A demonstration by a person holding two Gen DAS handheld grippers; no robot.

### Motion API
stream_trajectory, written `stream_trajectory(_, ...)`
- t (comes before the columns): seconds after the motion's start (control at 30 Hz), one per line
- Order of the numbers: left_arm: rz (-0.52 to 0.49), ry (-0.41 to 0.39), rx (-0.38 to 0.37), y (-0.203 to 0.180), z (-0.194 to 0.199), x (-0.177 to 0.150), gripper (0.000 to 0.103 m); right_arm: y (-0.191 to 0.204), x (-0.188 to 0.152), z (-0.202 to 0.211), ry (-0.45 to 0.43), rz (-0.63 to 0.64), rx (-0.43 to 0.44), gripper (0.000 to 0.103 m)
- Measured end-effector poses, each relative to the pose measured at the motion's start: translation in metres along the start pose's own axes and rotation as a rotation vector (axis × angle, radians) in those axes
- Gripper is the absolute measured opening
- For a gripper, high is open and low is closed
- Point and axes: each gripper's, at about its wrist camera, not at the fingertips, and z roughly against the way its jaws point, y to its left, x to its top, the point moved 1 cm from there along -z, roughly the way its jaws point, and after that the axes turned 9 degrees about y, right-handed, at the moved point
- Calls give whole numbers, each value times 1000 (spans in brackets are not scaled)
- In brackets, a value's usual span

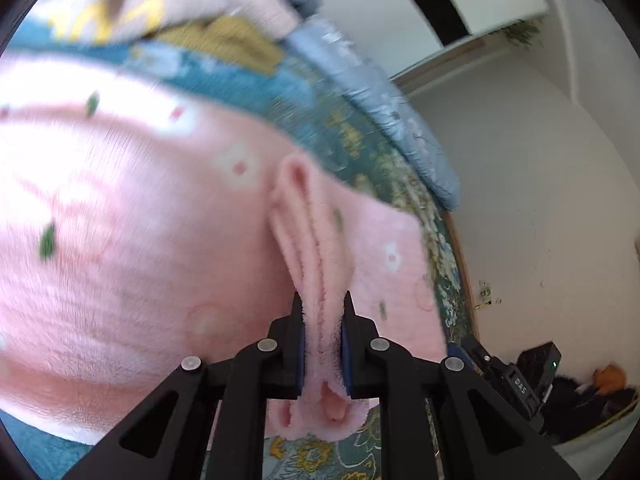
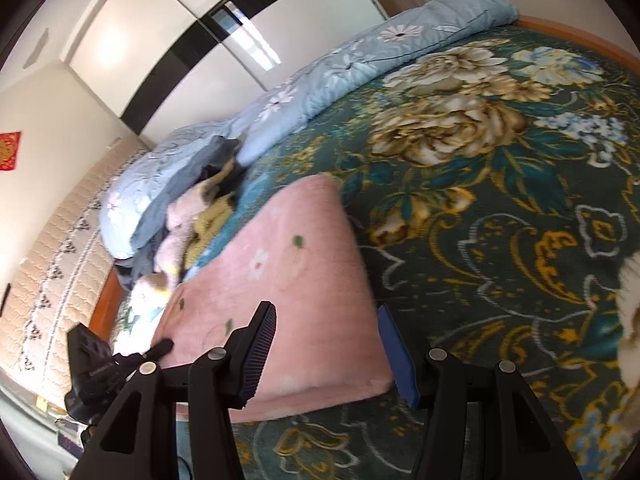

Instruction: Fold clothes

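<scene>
A pink fleece garment [image 1: 120,216] with small flower and leaf prints lies on the bed's green floral blanket [image 1: 360,144]. My left gripper [image 1: 323,300] is shut on a bunched fold of its edge, several layers pinched between the blue pads. In the right wrist view the same garment [image 2: 296,280] lies folded flat, and my right gripper [image 2: 326,312] is open and empty, its fingers spread just above the garment's near edge. The left gripper [image 2: 160,347] shows at the garment's left corner.
A pile of other clothes [image 2: 192,220] lies at the head of the bed beside a light blue floral quilt [image 2: 320,76]. A white wardrobe [image 2: 168,28] stands behind. The floral blanket [image 2: 500,200] spreads to the right. Dark equipment [image 1: 536,376] sits on the floor.
</scene>
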Motion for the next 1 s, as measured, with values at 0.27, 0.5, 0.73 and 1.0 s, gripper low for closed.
stream_trajectory(0.27,70,-34,23,25,17,1,14,32,-5,-13,12,164,30,29)
stream_trajectory(0.5,167,23,28,60,5,-18,14,38,-13,-37,89,238,-33,13)
stream_trajectory(0.73,158,31,59,65,1,-21,16,11,-15,-65,190,171,-102,4)
stream_trajectory(1.0,175,43,46,70,-1,-24,17,6,-16,-72,206,172,-105,4)
